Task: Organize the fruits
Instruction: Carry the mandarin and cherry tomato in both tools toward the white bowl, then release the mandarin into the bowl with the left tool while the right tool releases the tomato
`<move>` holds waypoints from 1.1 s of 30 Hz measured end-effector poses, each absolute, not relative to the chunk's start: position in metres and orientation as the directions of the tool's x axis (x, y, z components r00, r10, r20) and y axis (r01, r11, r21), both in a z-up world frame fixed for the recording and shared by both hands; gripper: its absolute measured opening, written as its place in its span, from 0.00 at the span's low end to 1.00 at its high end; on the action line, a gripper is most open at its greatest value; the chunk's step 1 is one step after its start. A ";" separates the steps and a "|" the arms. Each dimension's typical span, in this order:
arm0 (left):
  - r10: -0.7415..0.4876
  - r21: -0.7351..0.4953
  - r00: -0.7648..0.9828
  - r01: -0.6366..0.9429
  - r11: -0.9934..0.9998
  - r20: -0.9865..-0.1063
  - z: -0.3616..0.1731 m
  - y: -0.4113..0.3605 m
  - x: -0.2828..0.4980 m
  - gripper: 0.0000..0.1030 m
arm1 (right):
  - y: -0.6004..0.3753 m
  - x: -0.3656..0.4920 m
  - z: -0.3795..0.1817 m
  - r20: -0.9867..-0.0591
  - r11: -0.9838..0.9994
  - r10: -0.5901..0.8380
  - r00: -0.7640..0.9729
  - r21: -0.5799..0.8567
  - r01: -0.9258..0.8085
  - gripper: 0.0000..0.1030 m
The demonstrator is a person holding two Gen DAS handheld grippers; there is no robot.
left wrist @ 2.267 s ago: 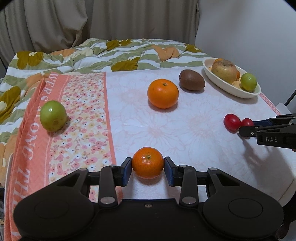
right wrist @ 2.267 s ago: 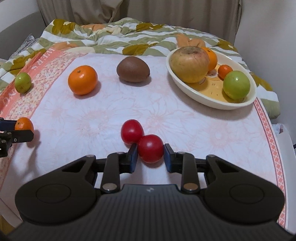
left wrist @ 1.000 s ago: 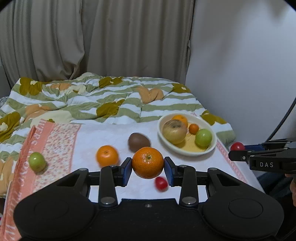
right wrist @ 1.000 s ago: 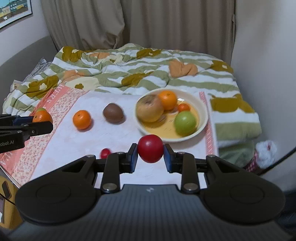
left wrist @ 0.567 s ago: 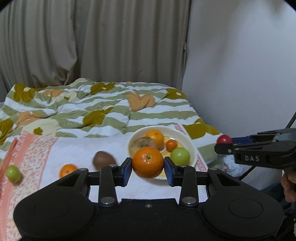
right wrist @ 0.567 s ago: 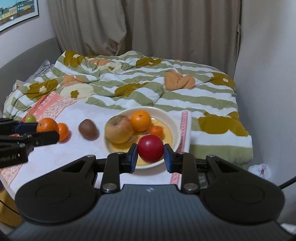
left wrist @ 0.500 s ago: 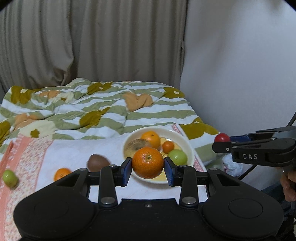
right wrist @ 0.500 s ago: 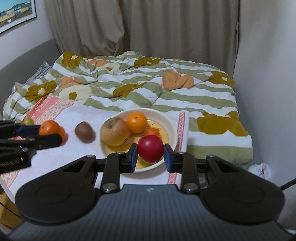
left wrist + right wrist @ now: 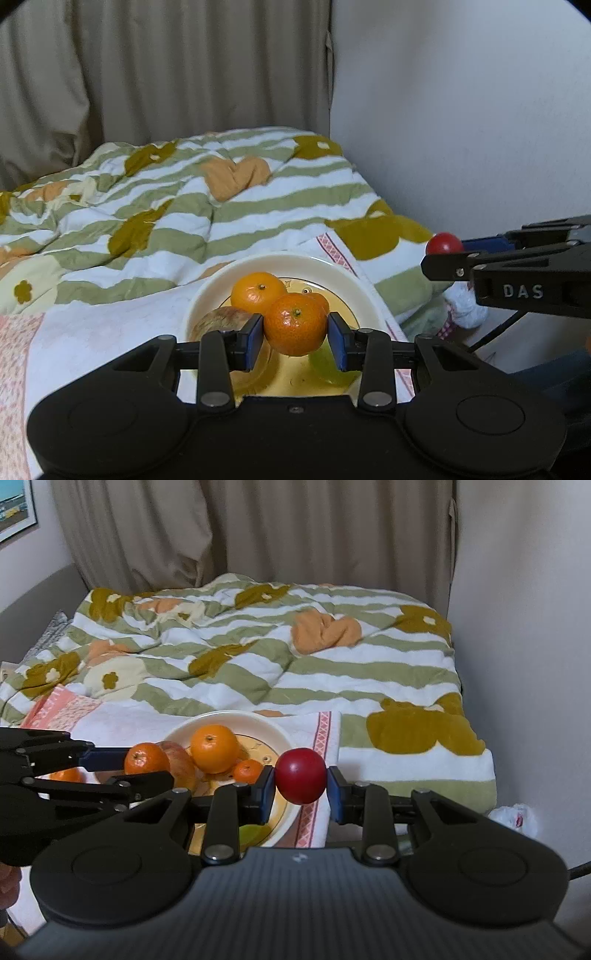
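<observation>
My left gripper [image 9: 295,339] is shut on a small orange mandarin [image 9: 295,324] and holds it above the cream bowl [image 9: 343,273]. The bowl holds a larger orange [image 9: 255,291], a brownish apple [image 9: 218,321] and a green fruit [image 9: 325,365], partly hidden. My right gripper [image 9: 301,788] is shut on a red tomato [image 9: 301,775] just right of the bowl [image 9: 280,738], above its rim. In the right wrist view the left gripper [image 9: 147,766] holds the mandarin [image 9: 146,758] over the bowl's left side. In the left wrist view the right gripper [image 9: 439,249] shows at the right with the tomato [image 9: 443,242].
The bowl sits on a white and pink floral cloth [image 9: 92,332] on a table. A green-striped quilt [image 9: 295,657] lies behind. A wall [image 9: 461,110] is at the right. Another orange [image 9: 66,774] lies on the cloth at the left.
Both grippers have lifted their fruits from the cloth and moved right and forward toward the bowl. The bowl now looms larger under both.
</observation>
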State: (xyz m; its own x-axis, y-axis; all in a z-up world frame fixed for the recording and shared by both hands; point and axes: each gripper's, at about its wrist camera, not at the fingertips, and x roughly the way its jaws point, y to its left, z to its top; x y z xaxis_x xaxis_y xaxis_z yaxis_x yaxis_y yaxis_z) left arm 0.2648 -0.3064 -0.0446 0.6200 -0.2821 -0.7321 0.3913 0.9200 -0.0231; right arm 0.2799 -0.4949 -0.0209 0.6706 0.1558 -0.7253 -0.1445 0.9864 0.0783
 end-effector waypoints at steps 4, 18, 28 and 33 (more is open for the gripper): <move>-0.280 0.005 0.600 0.427 0.904 -0.749 -0.059 -0.314 0.285 0.40 | -0.496 0.295 -0.033 -0.742 0.989 0.145 0.654 0.082 -0.125 0.44; -0.257 0.109 0.593 0.510 0.853 -0.764 -0.086 -0.333 0.304 0.81 | -0.503 0.323 -0.053 -0.765 0.990 0.141 0.628 0.121 -0.075 0.44; -0.264 0.080 0.638 0.457 0.886 -0.724 -0.062 -0.303 0.286 0.97 | -0.498 0.325 -0.045 -0.757 0.986 0.165 0.632 0.126 -0.106 0.44; -0.250 0.006 0.635 0.372 0.928 -0.731 -0.053 -0.277 0.283 0.98 | -0.486 0.328 -0.048 -0.762 0.980 0.196 0.617 0.127 -0.155 0.44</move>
State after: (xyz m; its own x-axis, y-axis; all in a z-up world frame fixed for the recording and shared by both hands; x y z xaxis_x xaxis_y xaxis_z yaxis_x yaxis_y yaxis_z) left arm 0.2832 -0.2769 -0.0525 0.6347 -0.2500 -0.7313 0.3722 0.9281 0.0058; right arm 0.3282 -0.4858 -0.0477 0.6166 0.1964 -0.7624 -0.1550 0.9797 0.1270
